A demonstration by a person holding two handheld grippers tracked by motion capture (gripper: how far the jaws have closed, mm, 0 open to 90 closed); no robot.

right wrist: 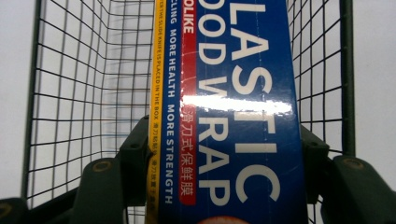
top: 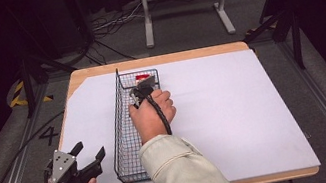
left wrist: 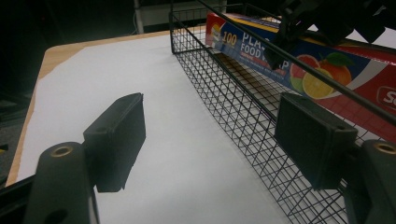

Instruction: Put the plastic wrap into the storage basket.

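Right hand-held gripper (right wrist: 224, 163) clamps plastic wrap box (right wrist: 233, 93), hand-hidden overhead.

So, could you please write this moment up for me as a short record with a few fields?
surface: wooden table covered by a white sheet
container: black wire mesh basket, long and narrow, on the sheet
item: blue plastic food wrap box with fruit print, inside the basket
right gripper: over the basket, jaws closed on the box's sides
left gripper: jaws open, holding nothing, left of the basket
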